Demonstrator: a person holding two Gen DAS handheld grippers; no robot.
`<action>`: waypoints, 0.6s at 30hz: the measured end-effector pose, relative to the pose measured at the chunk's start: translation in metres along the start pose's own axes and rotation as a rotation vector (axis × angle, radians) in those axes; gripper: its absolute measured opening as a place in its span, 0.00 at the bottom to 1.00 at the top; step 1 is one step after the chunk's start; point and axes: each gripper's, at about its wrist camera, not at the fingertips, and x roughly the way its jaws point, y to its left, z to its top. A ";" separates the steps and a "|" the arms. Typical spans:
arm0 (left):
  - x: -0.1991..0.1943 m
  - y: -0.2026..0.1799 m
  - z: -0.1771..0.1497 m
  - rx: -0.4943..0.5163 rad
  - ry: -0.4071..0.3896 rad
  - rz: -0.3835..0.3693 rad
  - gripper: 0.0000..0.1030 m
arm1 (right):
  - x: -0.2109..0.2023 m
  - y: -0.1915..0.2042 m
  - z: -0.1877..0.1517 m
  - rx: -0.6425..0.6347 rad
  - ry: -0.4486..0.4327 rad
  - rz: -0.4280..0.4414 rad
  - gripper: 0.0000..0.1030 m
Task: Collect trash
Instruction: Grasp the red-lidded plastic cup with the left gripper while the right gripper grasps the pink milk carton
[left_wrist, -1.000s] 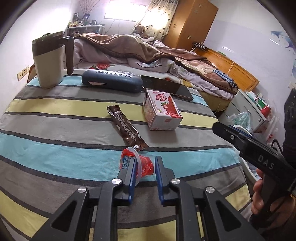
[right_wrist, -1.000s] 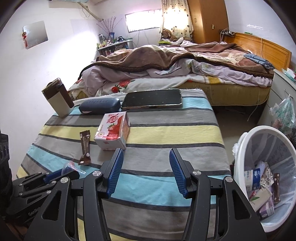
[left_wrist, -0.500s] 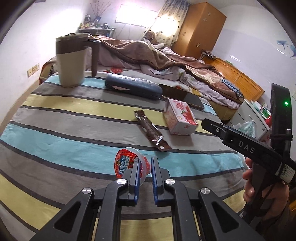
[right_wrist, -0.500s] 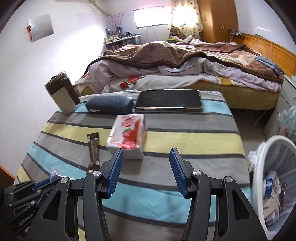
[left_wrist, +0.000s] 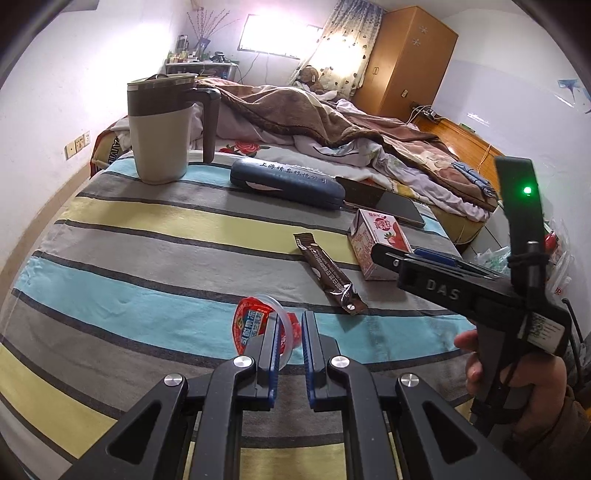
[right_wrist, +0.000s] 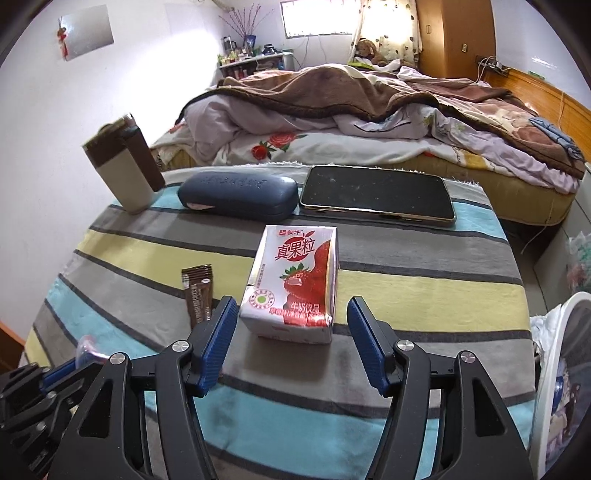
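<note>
Lower centre: left hand-held gripper (left_wrist: 289, 332) pinching the jelly cup (left_wrist: 258, 326) off the tabletop (left_wrist: 147, 258) for binning; right hand-held gripper (right_wrist: 288, 325), spread wide, straddles the milk carton (right_wrist: 295, 284) mid-frame.

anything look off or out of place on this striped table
Yes. A milk carton lies flat on its side and a brown snack wrapper lies loose beside it. The left tool pinches a crumpled red jelly cup. Nothing looks spilled.
</note>
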 end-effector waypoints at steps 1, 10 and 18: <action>0.000 0.000 0.000 -0.001 0.001 0.001 0.11 | 0.002 0.000 0.000 -0.001 0.008 -0.004 0.62; -0.002 -0.001 0.000 -0.005 -0.005 -0.001 0.11 | -0.006 -0.001 -0.007 -0.002 -0.004 -0.014 0.54; -0.013 -0.010 -0.003 0.010 -0.025 -0.001 0.11 | -0.026 -0.009 -0.013 0.031 -0.042 0.012 0.54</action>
